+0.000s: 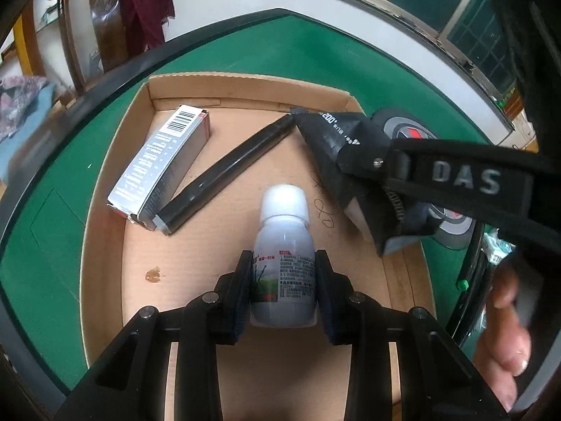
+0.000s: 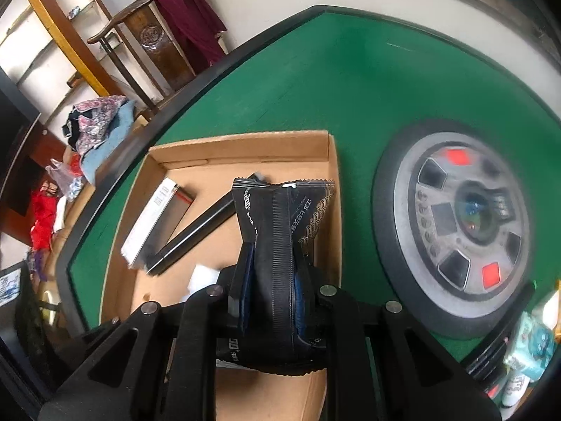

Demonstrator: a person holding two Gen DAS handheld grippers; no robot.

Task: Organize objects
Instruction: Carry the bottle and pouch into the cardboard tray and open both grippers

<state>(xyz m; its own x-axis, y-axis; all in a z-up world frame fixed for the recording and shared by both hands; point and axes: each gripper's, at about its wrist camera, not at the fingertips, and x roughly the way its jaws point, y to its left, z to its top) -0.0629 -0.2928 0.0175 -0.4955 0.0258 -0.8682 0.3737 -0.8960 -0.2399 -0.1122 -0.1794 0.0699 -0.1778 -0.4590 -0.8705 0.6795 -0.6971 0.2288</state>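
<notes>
Over the cardboard tray: set both items down without crowding

Over the shallow cardboard tray (image 1: 105, 231) on the green table (image 1: 315, 52), both grippers come in loaded and angled steeply down. The left gripper (image 1: 283, 293) is clamped on a small white bottle (image 1: 283, 245), pads pressing its labelled sides, cap pointing away from the camera; it hangs above bare tray floor near the middle. The right gripper (image 2: 273, 280) is squeezed tight on a black snack packet (image 2: 280, 231), pinched around its middle so the foil bulges above the jaws; in the left wrist view that packet (image 1: 336, 147) sits over the tray's right side, close to the wall.

Already lying in the tray are a silver carton (image 1: 161, 165) and a black marker (image 1: 228, 172), side by side and touching at their near ends.

To do this well, I would lower the bottle until its side rests on the cardboard before releasing, since a round bottle dropped from any height is likely to roll toward the marker. The packet is soft and should settle flat; place it fully inside the right wall, not draped across the rim, and keep the two grippers apart as they release
</notes>
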